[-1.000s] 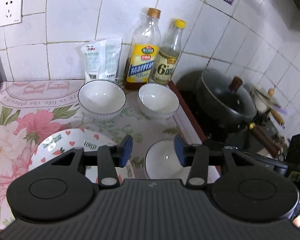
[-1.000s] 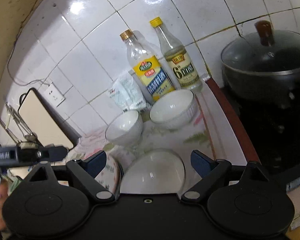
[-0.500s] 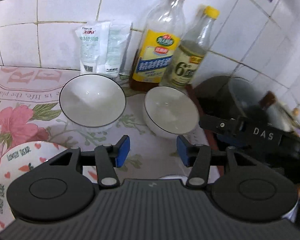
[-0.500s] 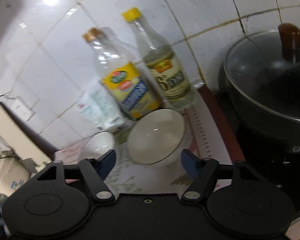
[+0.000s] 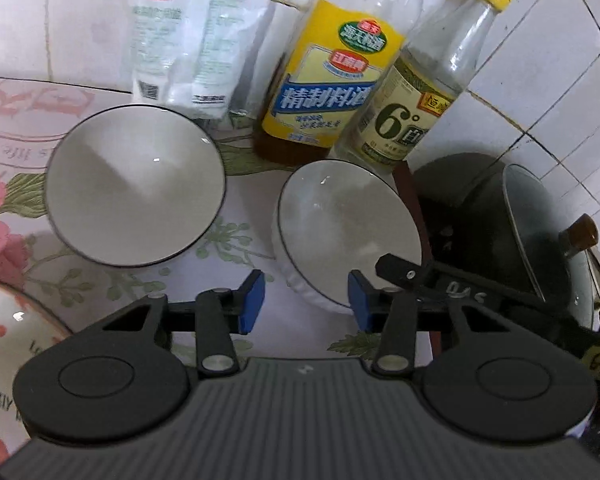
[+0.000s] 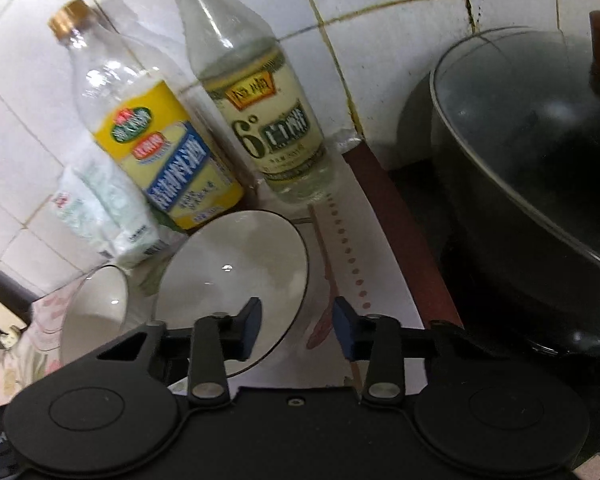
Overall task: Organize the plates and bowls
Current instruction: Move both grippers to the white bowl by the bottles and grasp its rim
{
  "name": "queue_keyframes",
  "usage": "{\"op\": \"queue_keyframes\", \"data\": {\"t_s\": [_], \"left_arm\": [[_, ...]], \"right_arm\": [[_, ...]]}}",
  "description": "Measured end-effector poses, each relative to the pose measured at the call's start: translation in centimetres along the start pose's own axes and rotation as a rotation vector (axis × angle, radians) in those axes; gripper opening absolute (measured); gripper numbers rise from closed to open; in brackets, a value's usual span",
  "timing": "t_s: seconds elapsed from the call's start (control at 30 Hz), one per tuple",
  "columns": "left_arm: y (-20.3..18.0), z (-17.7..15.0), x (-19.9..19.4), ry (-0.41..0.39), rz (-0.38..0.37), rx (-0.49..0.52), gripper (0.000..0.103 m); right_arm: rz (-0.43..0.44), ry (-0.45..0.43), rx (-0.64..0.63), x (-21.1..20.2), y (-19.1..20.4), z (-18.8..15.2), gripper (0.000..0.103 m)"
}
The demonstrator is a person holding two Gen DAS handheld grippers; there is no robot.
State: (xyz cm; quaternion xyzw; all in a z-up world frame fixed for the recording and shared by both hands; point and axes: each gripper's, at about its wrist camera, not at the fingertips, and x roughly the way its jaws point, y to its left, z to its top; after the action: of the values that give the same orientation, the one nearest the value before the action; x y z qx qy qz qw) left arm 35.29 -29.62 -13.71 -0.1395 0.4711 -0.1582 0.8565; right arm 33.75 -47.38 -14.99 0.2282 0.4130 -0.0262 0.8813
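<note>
Two white bowls with dark rims stand on the flowered counter. In the left wrist view the left bowl (image 5: 134,186) is far left and the right bowl (image 5: 346,232) is just beyond my open left gripper (image 5: 306,300), whose right finger is at the bowl's near rim. The right gripper's finger (image 5: 420,276) shows at that bowl's right side. In the right wrist view my open right gripper (image 6: 296,328) straddles the near rim of the right bowl (image 6: 232,276); the other bowl (image 6: 96,308) is at left. A heart-patterned plate (image 5: 12,340) lies at lower left.
Two sauce bottles (image 5: 332,68) (image 6: 260,108) and a salt bag (image 5: 188,40) stand against the tiled wall behind the bowls. A lidded black pot (image 6: 540,184) sits on the stove to the right, past the counter's red edge (image 6: 404,248).
Both grippers have moved forward toward the back bowls. The nearest bowl has dropped out of view. The right gripper's jaws have narrowed and now sit at the right bowl's rim.
</note>
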Motion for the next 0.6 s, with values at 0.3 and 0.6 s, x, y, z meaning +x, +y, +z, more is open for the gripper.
{"op": "queue_keyframes", "data": {"t_s": [0.3,0.6], "left_arm": [[0.3,0.9,1.9,0.036,0.021,-0.038,0.018],[0.6,0.4,2.2,0.068,0.041,-0.022,0.015]], "right_arm": [[-0.003,0.028,0.014,1.2,-0.2,0.6,0.02],[0.003,0.046,0.059,2.3,0.1,-0.1,0.016]]}}
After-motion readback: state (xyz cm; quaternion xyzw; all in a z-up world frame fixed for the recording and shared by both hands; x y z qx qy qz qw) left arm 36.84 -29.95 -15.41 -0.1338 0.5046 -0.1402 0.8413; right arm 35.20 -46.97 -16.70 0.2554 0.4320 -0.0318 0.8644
